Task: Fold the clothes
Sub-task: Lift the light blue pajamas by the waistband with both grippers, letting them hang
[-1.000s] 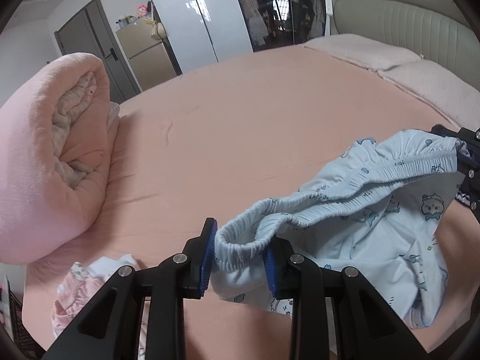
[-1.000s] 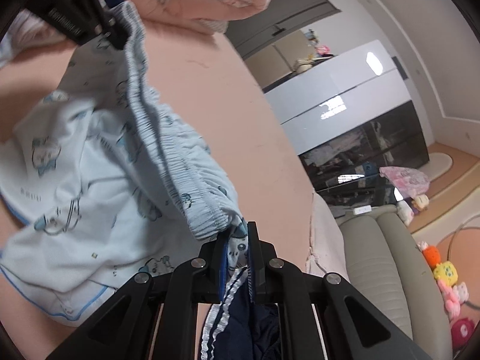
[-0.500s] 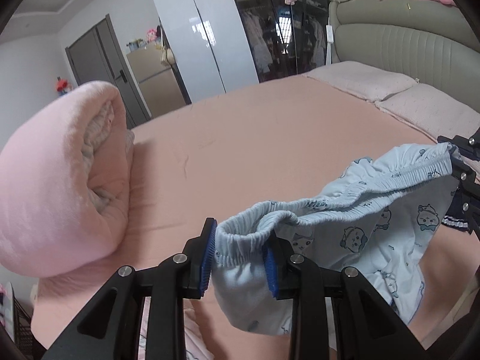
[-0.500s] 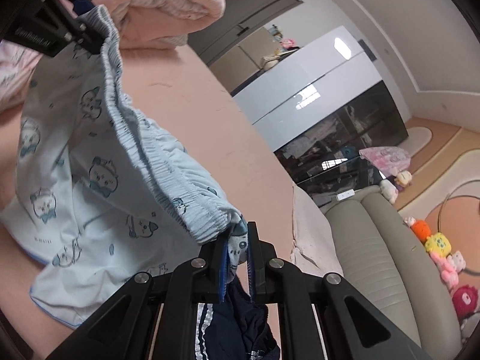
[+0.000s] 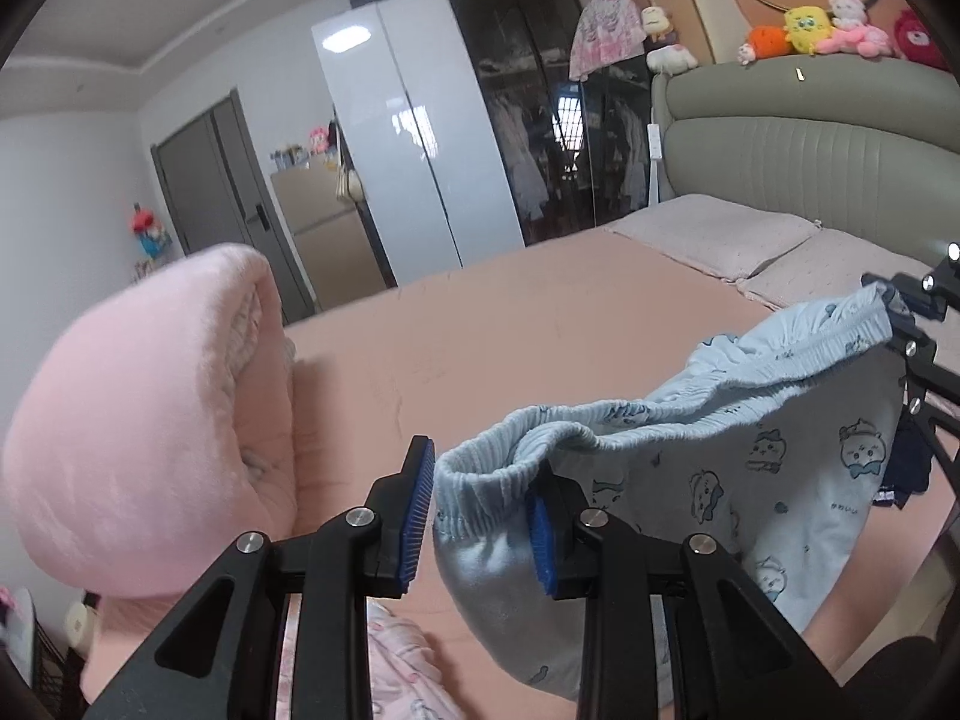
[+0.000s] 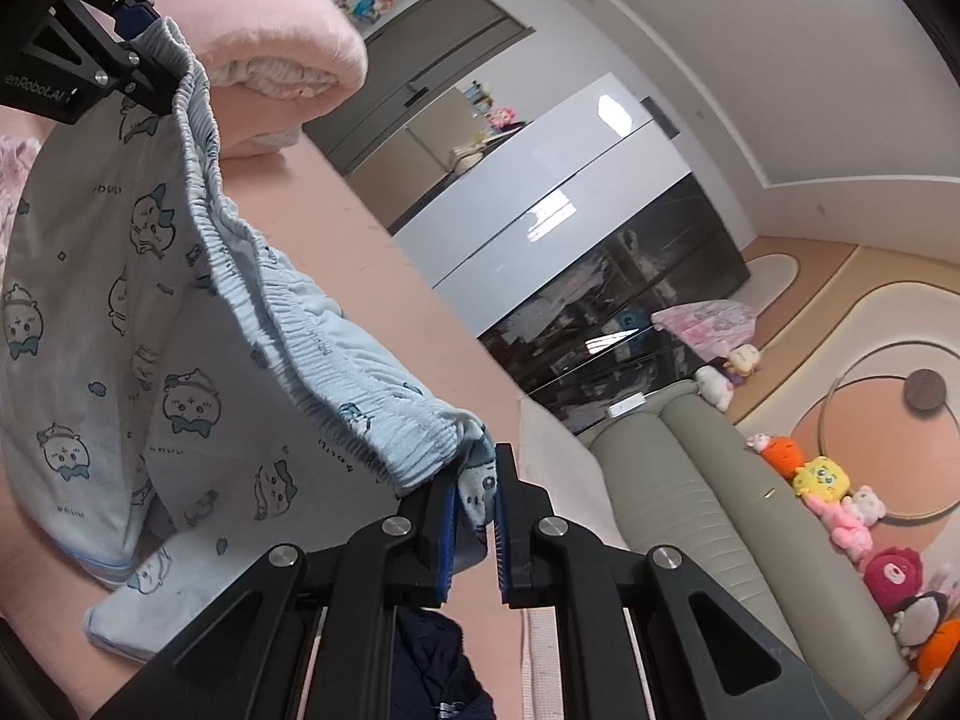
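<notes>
Both grippers are higher now, lifting the blue shorts off the bed. Left gripper and right gripper each pinch the waistband. A slip would drop them.

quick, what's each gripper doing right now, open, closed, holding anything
Left gripper: closed on one end of the light blue shorts' waistband.
Right gripper: closed on the other end of the waistband.
</notes>
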The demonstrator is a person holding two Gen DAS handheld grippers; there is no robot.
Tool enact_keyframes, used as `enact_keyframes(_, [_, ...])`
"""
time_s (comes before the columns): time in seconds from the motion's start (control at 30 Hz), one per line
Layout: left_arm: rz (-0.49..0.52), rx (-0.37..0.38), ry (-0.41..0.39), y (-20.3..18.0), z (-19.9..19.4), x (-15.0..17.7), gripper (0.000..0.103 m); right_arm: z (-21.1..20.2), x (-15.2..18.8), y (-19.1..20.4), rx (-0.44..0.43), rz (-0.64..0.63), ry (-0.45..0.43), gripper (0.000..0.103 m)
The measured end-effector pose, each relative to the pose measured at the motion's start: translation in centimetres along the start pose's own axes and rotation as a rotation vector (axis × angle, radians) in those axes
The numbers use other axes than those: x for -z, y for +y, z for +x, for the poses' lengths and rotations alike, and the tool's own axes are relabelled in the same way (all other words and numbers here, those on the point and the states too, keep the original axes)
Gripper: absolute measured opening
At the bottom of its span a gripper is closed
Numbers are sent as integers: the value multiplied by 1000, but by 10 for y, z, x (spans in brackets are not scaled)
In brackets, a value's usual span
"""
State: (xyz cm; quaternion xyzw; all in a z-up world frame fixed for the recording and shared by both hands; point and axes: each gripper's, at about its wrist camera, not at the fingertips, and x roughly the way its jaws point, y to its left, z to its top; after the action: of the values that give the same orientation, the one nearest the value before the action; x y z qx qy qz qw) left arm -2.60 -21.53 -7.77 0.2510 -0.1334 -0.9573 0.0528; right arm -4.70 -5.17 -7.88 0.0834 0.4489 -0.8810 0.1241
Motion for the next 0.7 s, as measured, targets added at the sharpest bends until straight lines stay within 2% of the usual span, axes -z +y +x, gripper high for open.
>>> enact_keyframes(0.27, [4, -38, -88, 16, -42, -22, 26, -36, -22, -25, 59, 12, -66, 7])
enact_keyframes(0.47, [7, -44, -150, 29, -76, -26, 26, -66, -28, -38, 86, 21, -103, 8])
enact_keyframes(0.7, [16, -54, -170, 30, -95, -21, 26, -93, -25, -38, 90, 17, -119, 7])
